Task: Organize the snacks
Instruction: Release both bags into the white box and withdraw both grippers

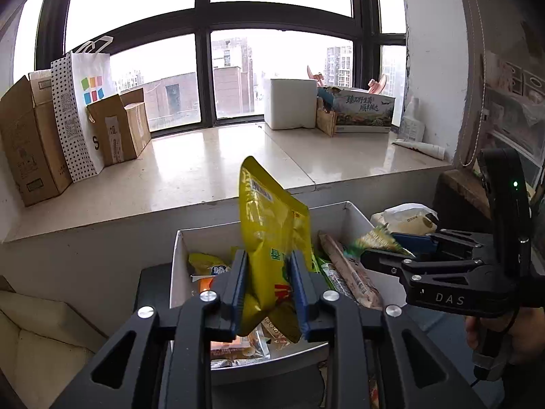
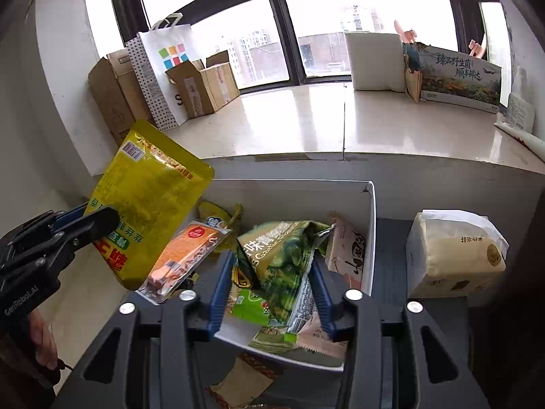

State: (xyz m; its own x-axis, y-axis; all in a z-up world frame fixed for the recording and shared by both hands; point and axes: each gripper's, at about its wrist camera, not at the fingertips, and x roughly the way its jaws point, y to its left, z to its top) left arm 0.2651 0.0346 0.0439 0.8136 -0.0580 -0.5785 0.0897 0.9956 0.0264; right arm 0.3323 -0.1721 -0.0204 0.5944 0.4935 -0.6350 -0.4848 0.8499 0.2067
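My left gripper (image 1: 269, 289) is shut on a yellow snack pouch (image 1: 270, 238) and holds it upright above a white box (image 1: 178, 266) filled with several snack packets. The pouch also shows in the right wrist view (image 2: 150, 201), held by the left gripper (image 2: 98, 218) at the box's left side. My right gripper (image 2: 272, 286) is shut on a green pea snack bag (image 2: 282, 259) over the box (image 2: 369, 238). In the left wrist view the right gripper (image 1: 391, 245) holds the green bag (image 1: 373, 238) at the box's right edge.
A cream paper-wrapped package (image 2: 456, 255) sits right of the box on the dark table. Behind is a stone windowsill (image 1: 221, 163) with cardboard boxes (image 1: 30, 143), a dotted paper bag (image 1: 81, 112), a white foam box (image 1: 293, 102) and a printed carton (image 1: 364, 112).
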